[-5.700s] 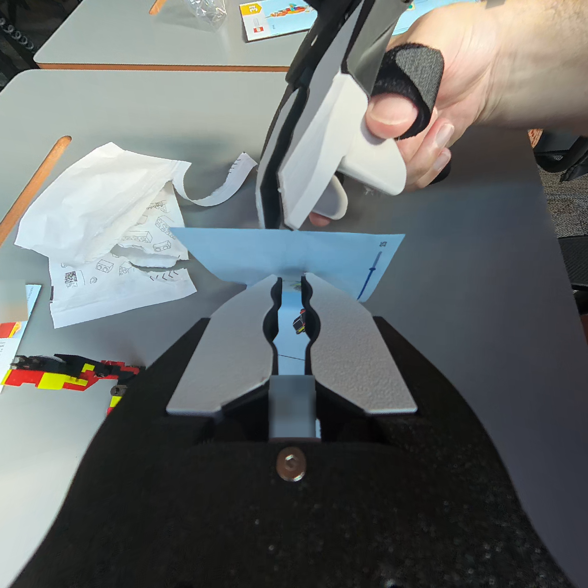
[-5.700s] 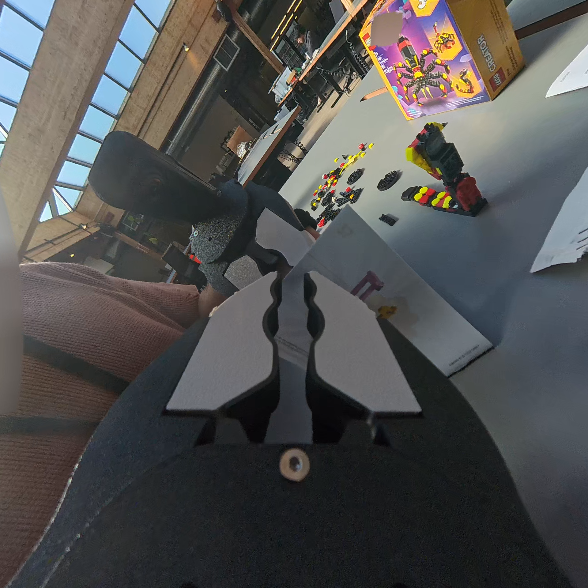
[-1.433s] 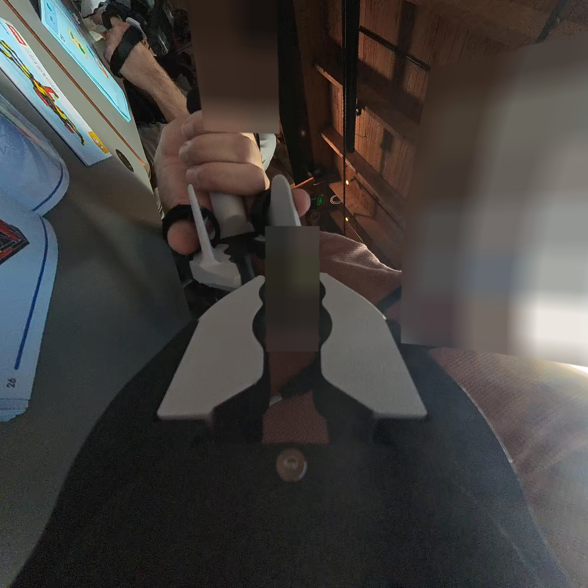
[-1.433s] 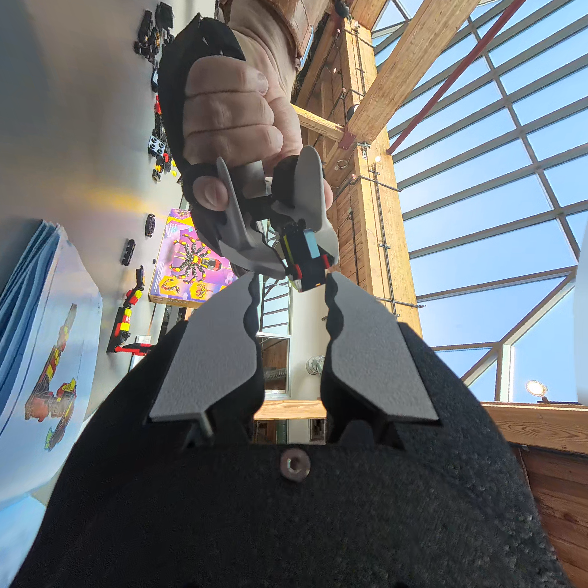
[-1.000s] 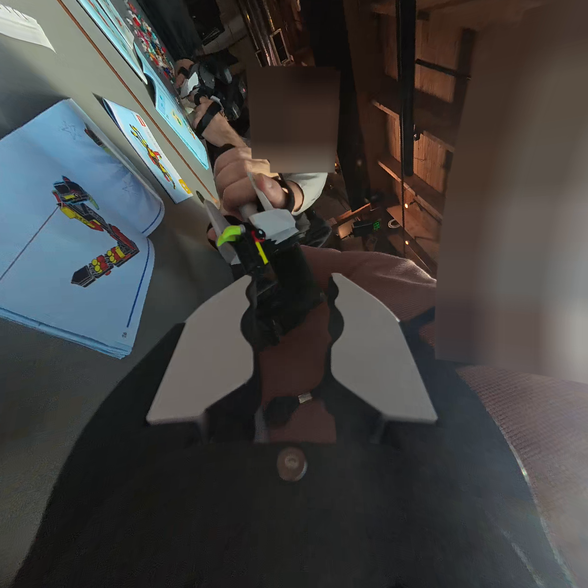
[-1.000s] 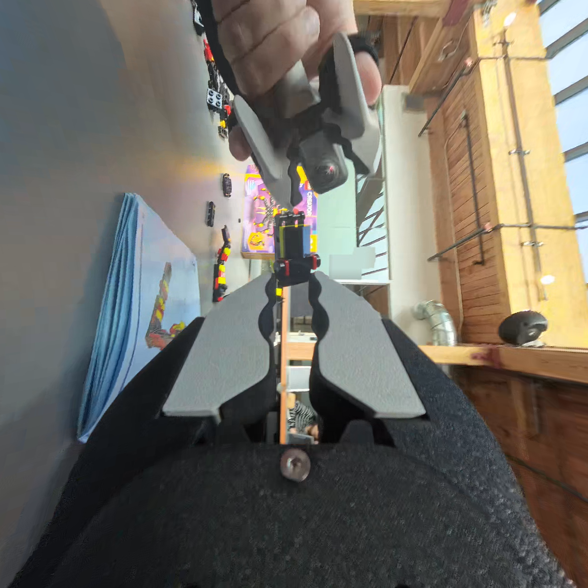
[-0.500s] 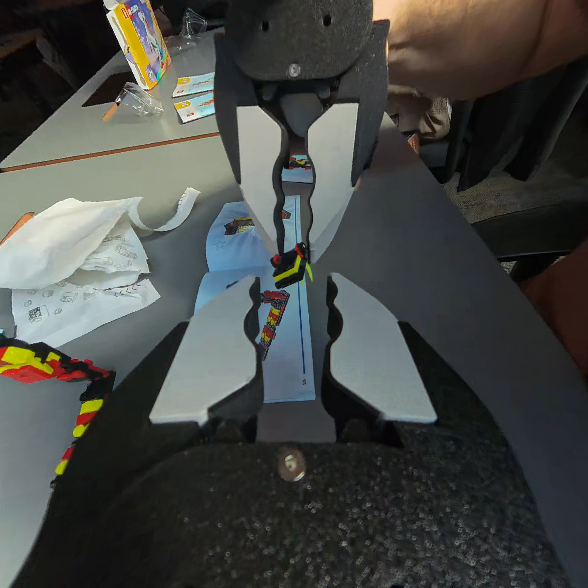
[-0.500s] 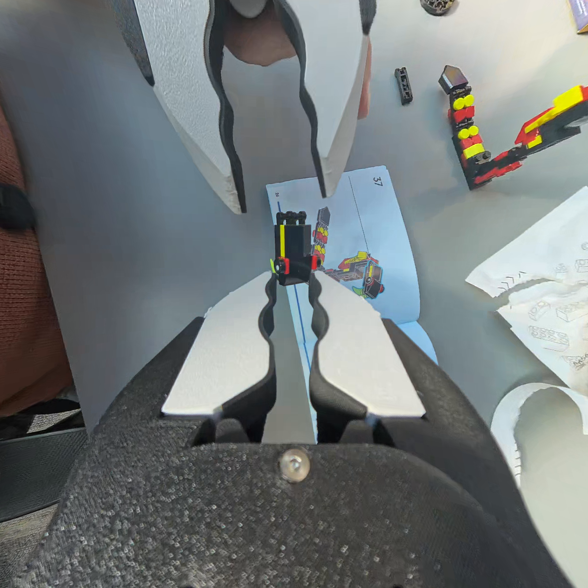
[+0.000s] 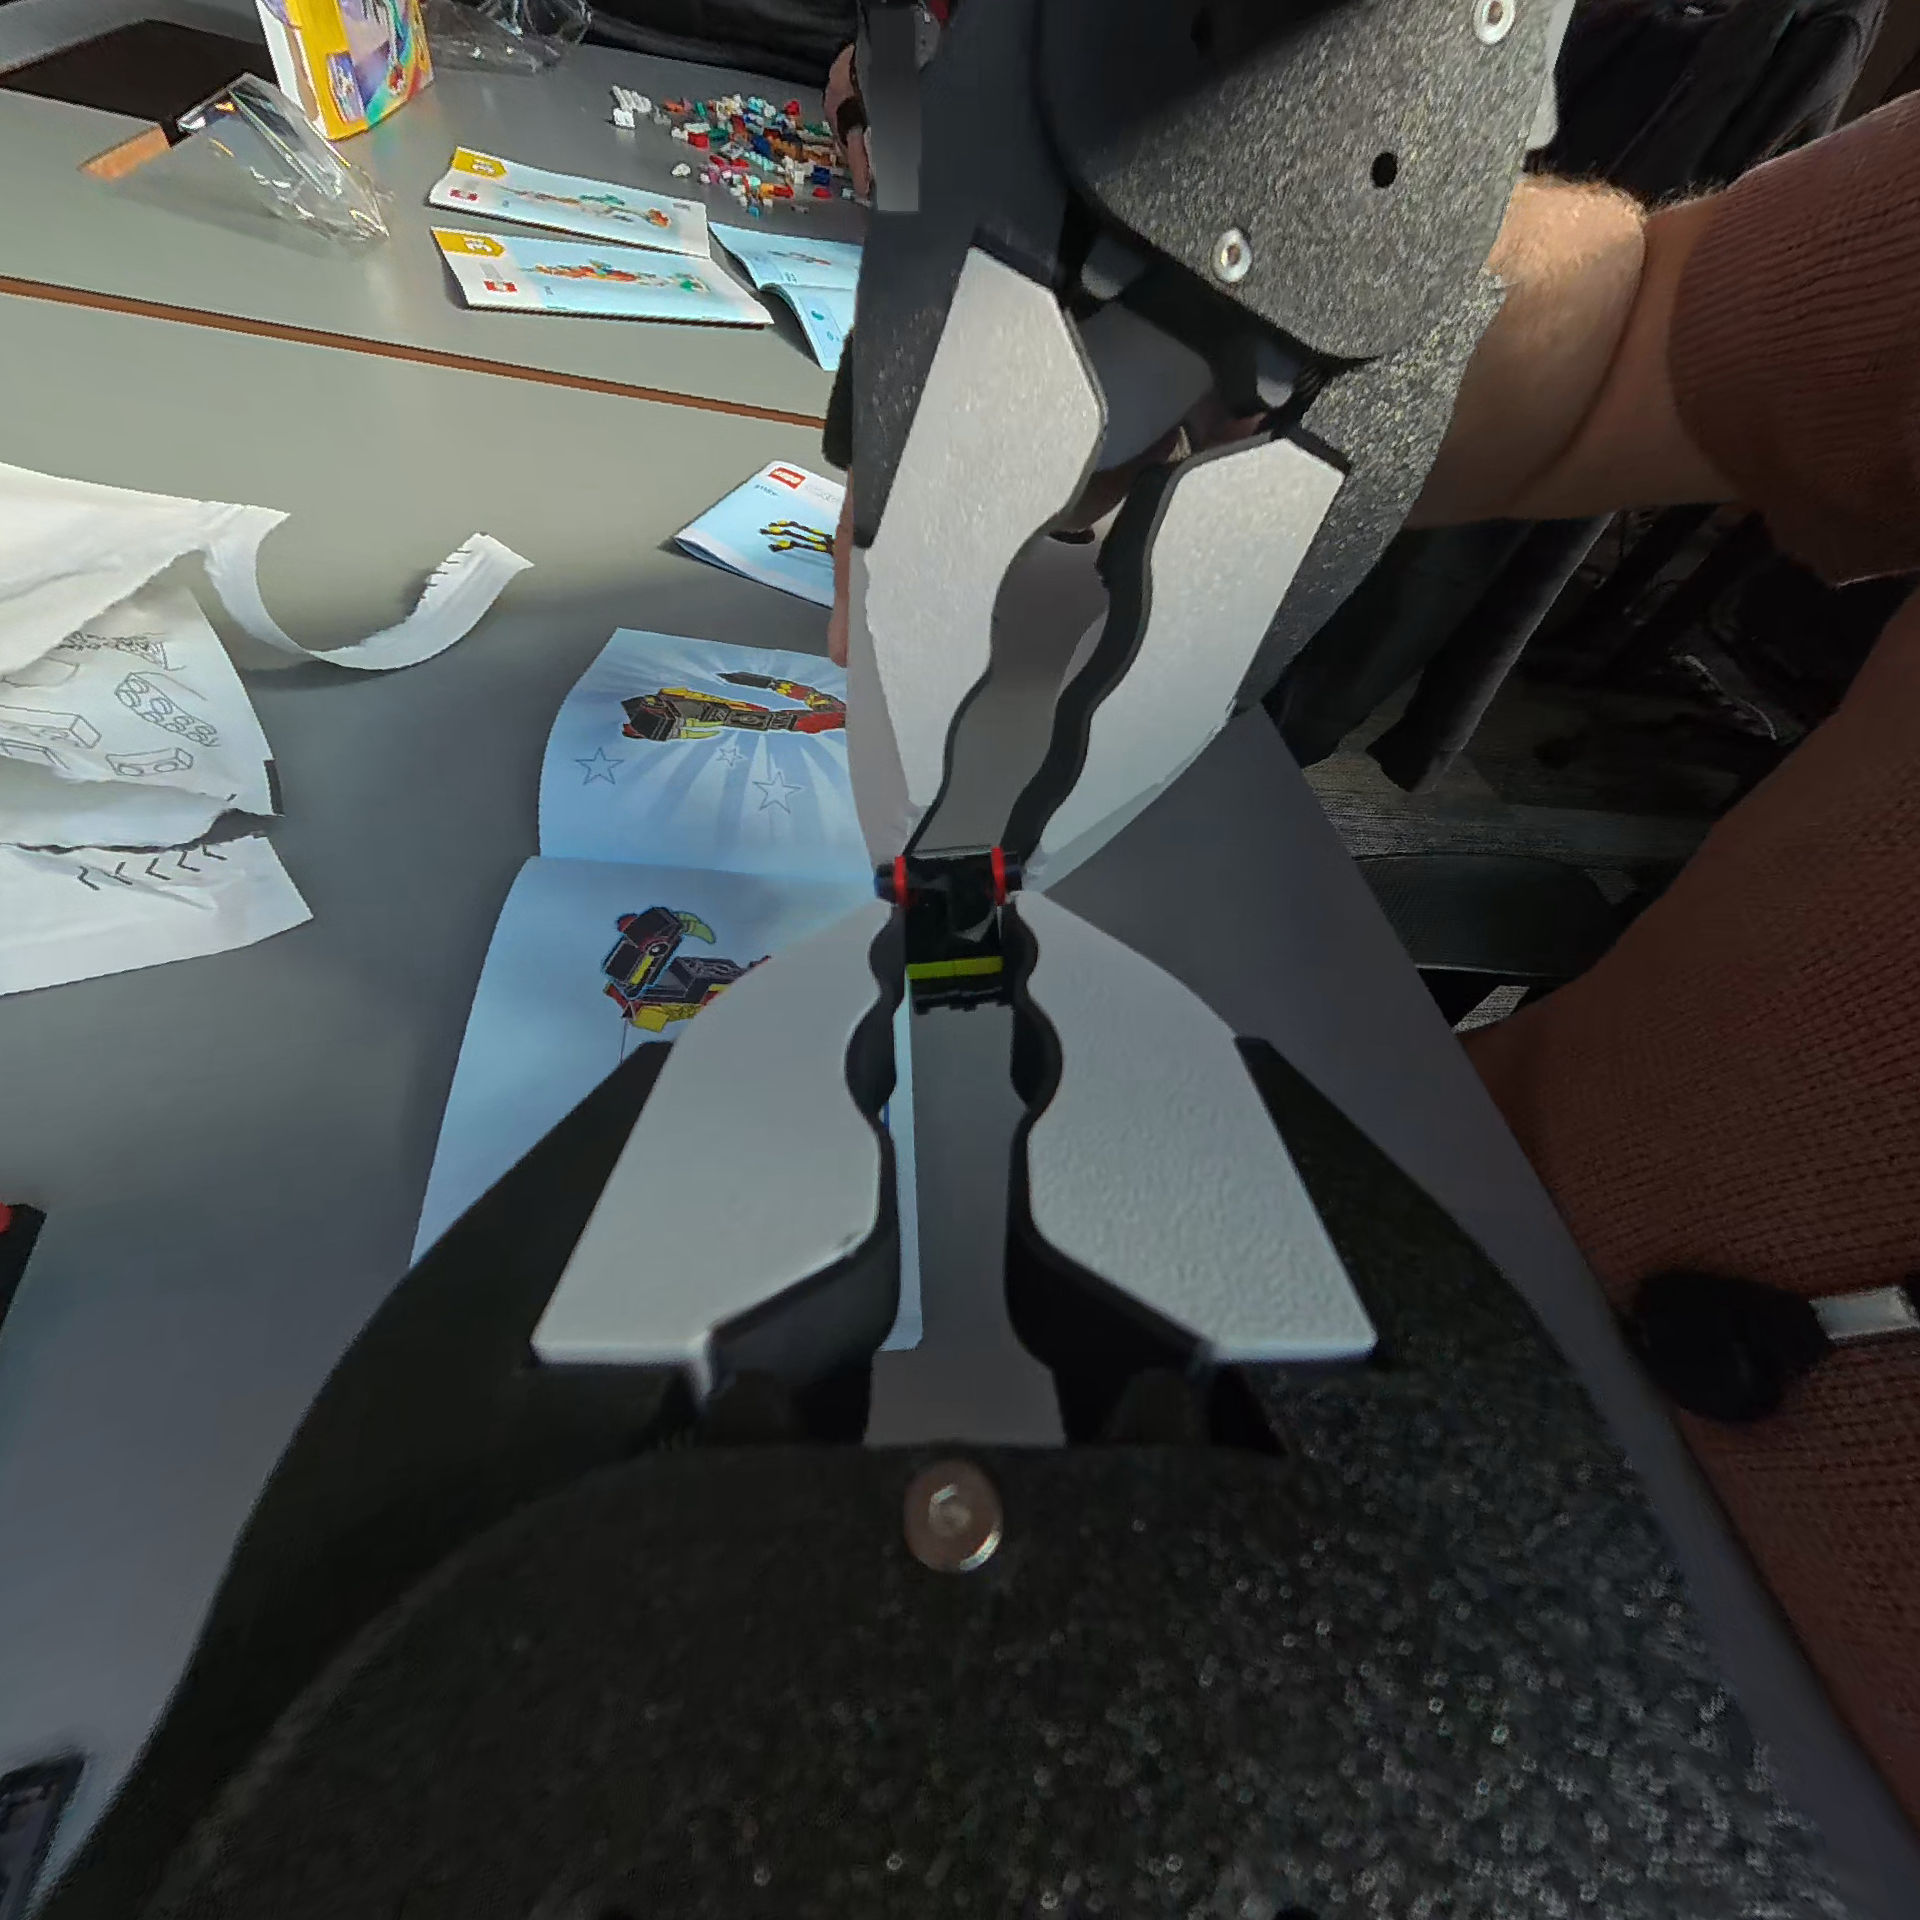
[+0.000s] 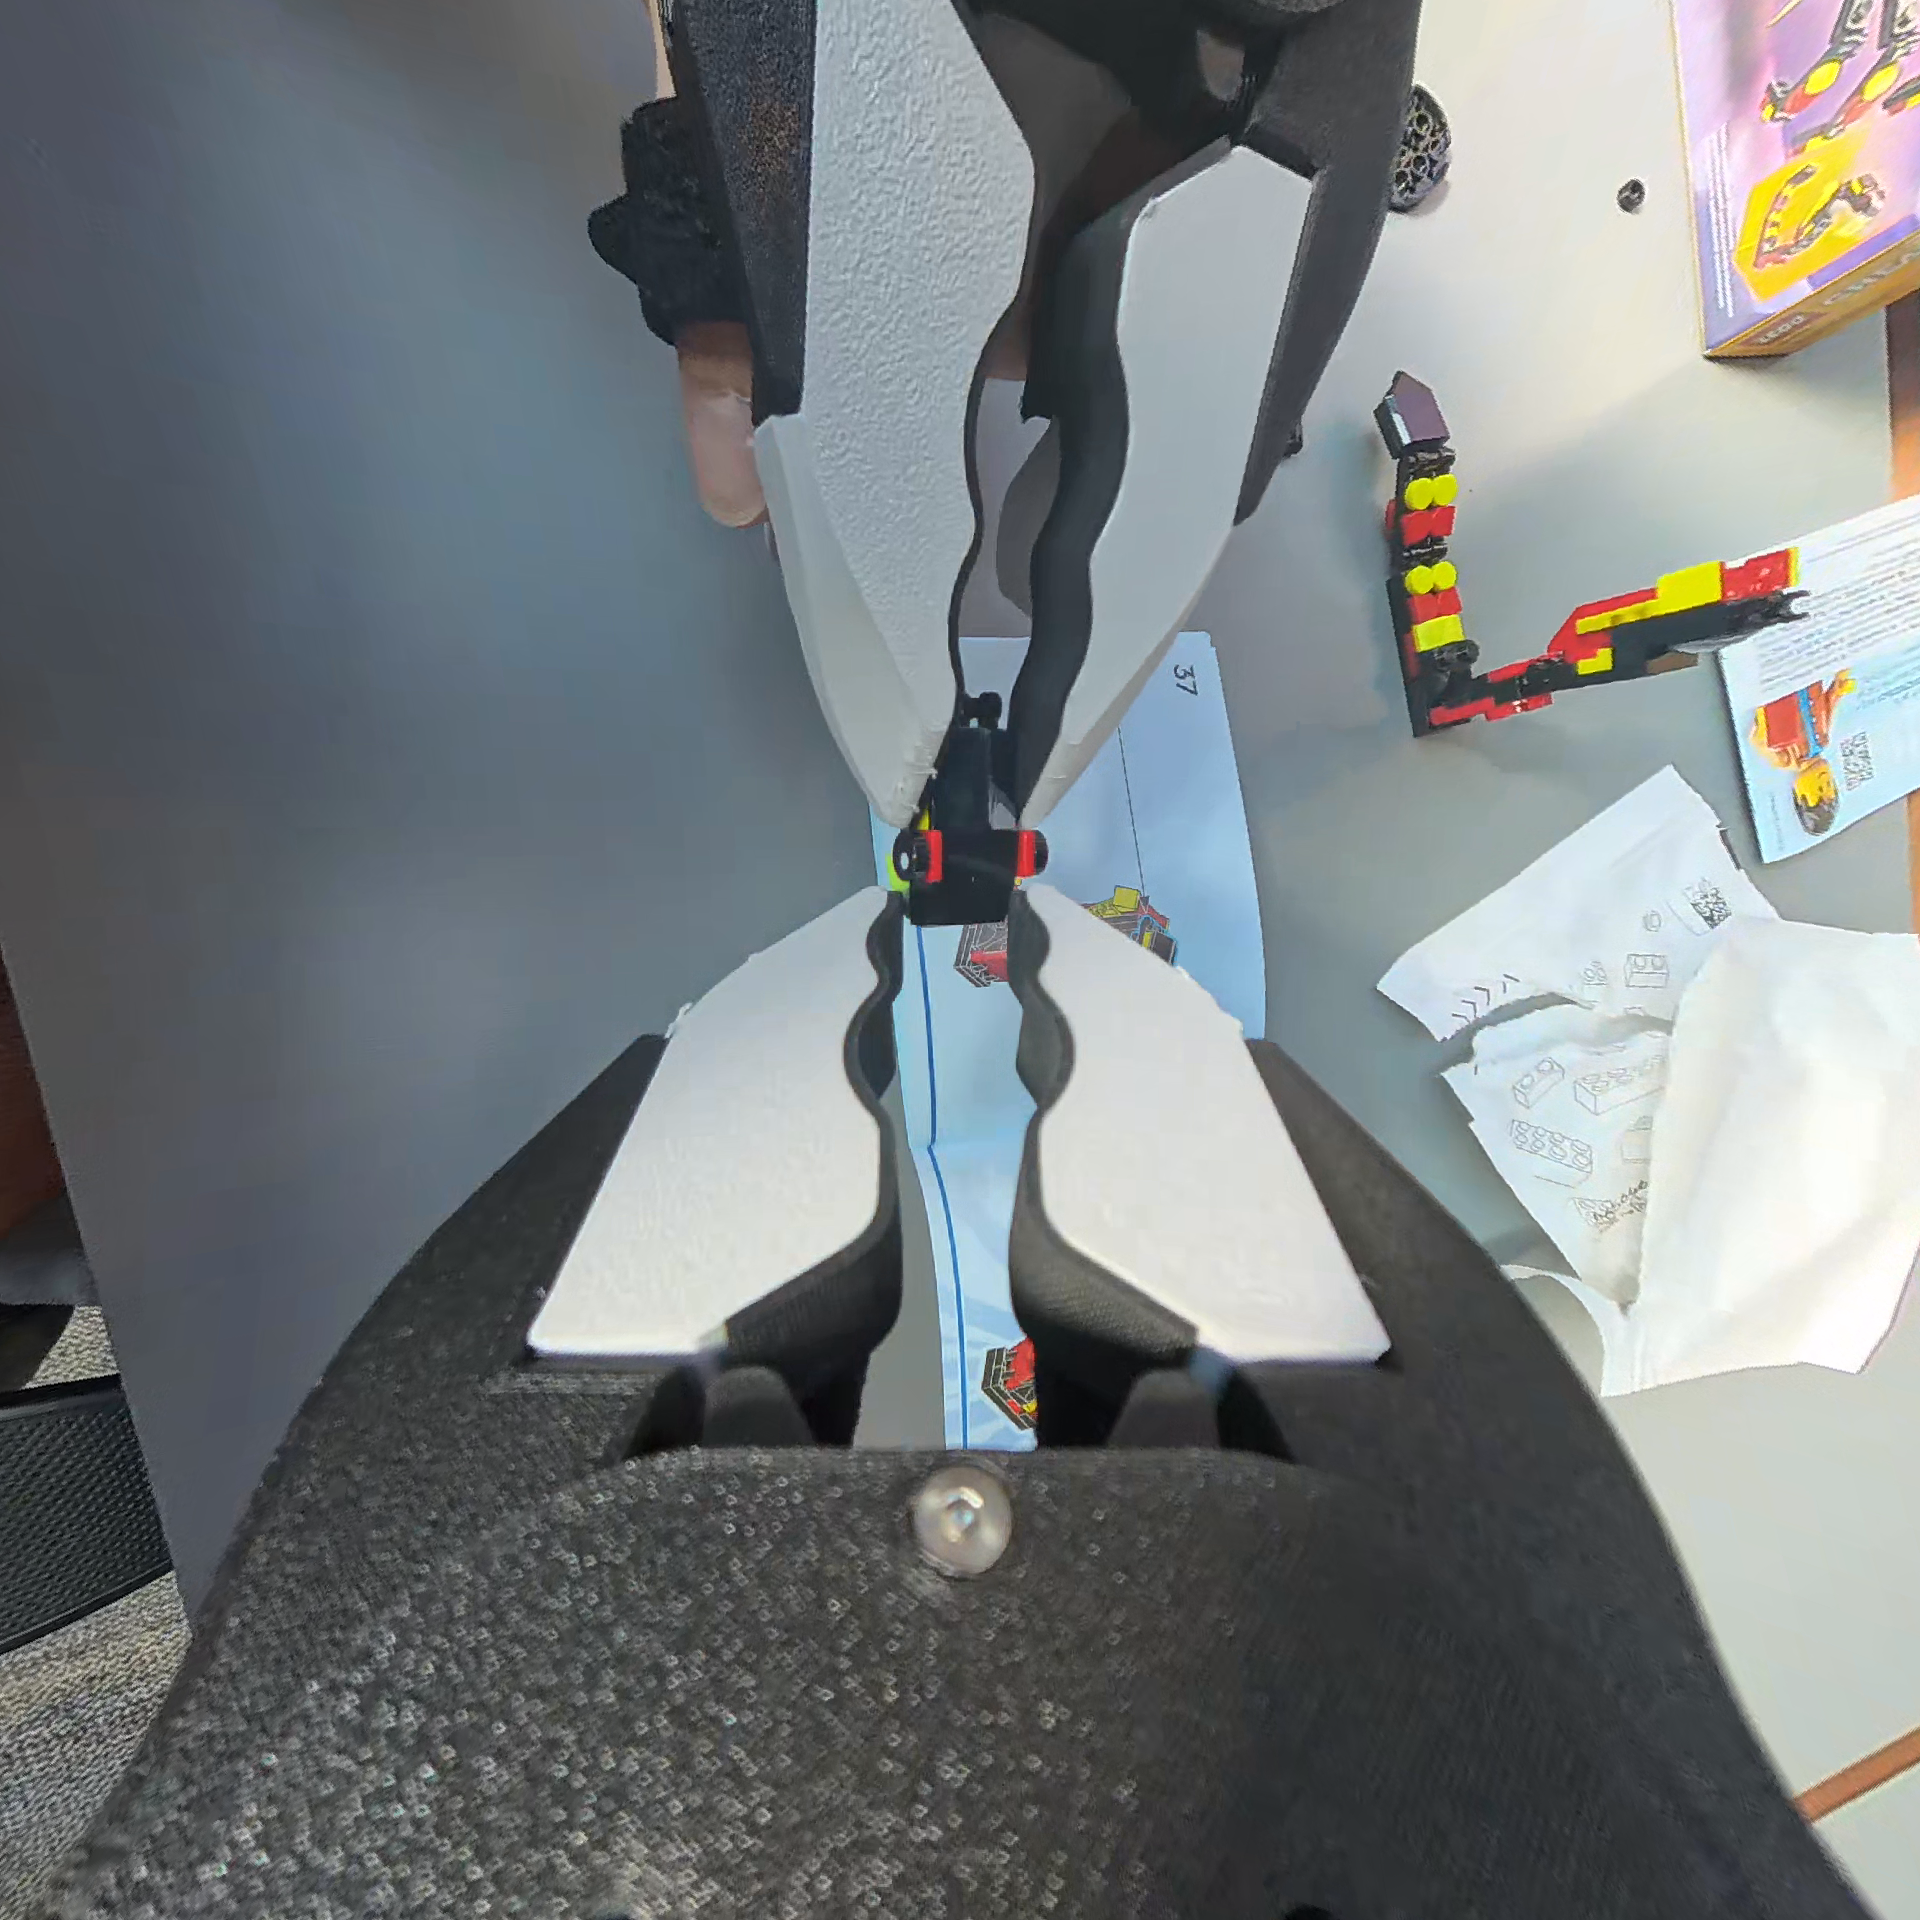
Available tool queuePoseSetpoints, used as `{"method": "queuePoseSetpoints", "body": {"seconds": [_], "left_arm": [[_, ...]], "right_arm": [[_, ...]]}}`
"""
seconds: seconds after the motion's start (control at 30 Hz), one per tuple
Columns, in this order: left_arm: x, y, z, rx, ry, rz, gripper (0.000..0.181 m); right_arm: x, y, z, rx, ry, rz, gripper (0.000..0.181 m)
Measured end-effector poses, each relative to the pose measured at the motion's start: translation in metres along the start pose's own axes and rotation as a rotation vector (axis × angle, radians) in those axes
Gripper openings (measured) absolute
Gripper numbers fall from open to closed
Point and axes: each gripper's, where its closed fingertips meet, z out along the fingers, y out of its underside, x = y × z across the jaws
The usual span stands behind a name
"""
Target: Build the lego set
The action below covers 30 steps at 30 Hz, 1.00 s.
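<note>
A small black lego assembly (image 9: 948,906) with red pins and a yellow-green stripe hangs in the air above the open instruction booklet (image 9: 665,935). My left gripper (image 9: 954,940) is shut on its near end. My right gripper (image 9: 961,868) comes down from above, tip to tip with the left, and is shut on the end with the red pins. In the right wrist view the same assembly (image 10: 961,873) sits between my right gripper (image 10: 956,914) below and my left gripper (image 10: 971,790) above. A larger black, red and yellow build (image 10: 1455,623) lies on the grey table.
Torn white paper bags (image 9: 125,727) (image 10: 1714,1091) lie beside the booklet. A purple box (image 10: 1808,156), a leaflet (image 10: 1849,707) and a black round part (image 10: 1418,145) lie farther off. More booklets (image 9: 582,270) and loose bricks (image 9: 758,135) are on the far table. A brown sleeve (image 9: 1766,935) is at the table's edge. My two grippers' fingertips are within a few centimetres of each other.
Half a second ago my left gripper was open near the assembly held by the right. It has moved in and shut on it. Both grippers now grip it tip to tip.
</note>
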Motion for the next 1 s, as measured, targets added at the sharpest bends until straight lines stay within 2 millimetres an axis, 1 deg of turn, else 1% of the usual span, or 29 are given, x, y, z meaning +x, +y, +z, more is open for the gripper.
{"method": "queuePoseSetpoints", "body": {"seconds": [0.03, 0.07, 0.13, 0.17, 0.2, 0.27, 0.3, 0.33, 0.4, 0.5, 0.63, 0.67, 0.7, 0.73, 0.77, 0.8, 0.87, 0.9, 0.97, 1.0], "left_arm": [[0.000, 0.000, 0.000, 0.003, -0.003, 0.005, 0.017], [0.000, -0.001, -0.001, 0.011, 0.000, 0.008, 0.017], [0.001, -0.006, -0.004, 0.050, 0.008, 0.022, 0.017], [0.002, -0.008, -0.007, 0.071, 0.004, 0.034, 0.017], [0.002, -0.011, -0.009, 0.090, 0.002, 0.049, 0.017], [0.005, -0.015, -0.013, 0.129, 0.007, 0.089, 0.017], [0.006, -0.017, -0.015, 0.148, 0.007, 0.108, 0.017], [0.008, -0.019, -0.016, 0.167, 0.011, 0.120, 0.017], [0.009, -0.022, -0.017, 0.187, 0.020, 0.124, 0.017], [0.010, -0.023, -0.017, 0.187, 0.031, 0.112, 0.017], [0.011, -0.025, -0.018, 0.207, 0.050, 0.074, 0.018], [0.009, -0.026, -0.019, 0.214, 0.043, 0.062, 0.023], [0.004, -0.027, -0.022, 0.216, 0.016, 0.059, 0.034], [-0.004, -0.027, -0.028, 0.211, -0.029, 0.070, 0.038], [-0.016, -0.028, -0.036, 0.203, -0.090, 0.086, 0.039], [-0.032, -0.030, -0.048, 0.194, -0.168, 0.099, 0.039], [-0.070, -0.032, -0.071, 0.132, -0.334, 0.124, 0.039], [-0.087, -0.033, -0.079, 0.087, -0.394, 0.148, 0.038], [-0.120, -0.035, -0.088, 0.009, -0.487, 0.202, 0.034], [-0.132, -0.032, -0.087, -0.038, -0.499, 0.222, 0.034]], "right_arm": [[0.000, 0.000, 0.000, 0.006, -0.001, 0.007, 0.019], [0.001, -0.001, 0.000, 0.025, -0.006, 0.021, 0.019], [0.001, -0.001, -0.001, 0.088, -0.032, 0.083, 0.033], [-0.001, -0.003, -0.002, 0.143, -0.080, 0.139, 0.037], [-0.002, -0.007, -0.005, 0.222, -0.137, 0.206, 0.038], [-0.003, -0.022, -0.017, 0.431, -0.242, 0.314, 0.034], [0.002, -0.026, -0.023, 0.511, -0.255, 0.359, 0.033], [0.004, -0.028, -0.025, 0.553, -0.264, 0.381, 0.032], [0.005, -0.028, -0.022, 0.564, -0.248, 0.377, 0.032], [0.002, -0.037, -0.023, 0.598, -0.246, 0.348, 0.028], [0.003, -0.038, -0.023, 0.608, -0.247, 0.340, 0.026], [0.004, -0.038, -0.023, 0.611, -0.244, 0.339, 0.026], [0.007, -0.036, -0.022, 0.613, -0.231, 0.345, 0.026], [0.012, -0.034, -0.023, 0.614, -0.213, 0.354, 0.026], [0.019, -0.032, -0.024, 0.617, -0.194, 0.363, 0.026], [0.028, -0.029, -0.026, 0.611, -0.168, 0.366, 0.026], [0.057, -0.024, -0.030, 0.593, -0.096, 0.353, 0.026], [0.075, -0.022, -0.029, 0.584, -0.069, 0.352, 0.026], [0.109, -0.018, -0.020, 0.539, -0.009, 0.308, 0.026], [0.122, -0.018, -0.015, 0.533, -0.003, 0.279, 0.026]]}}
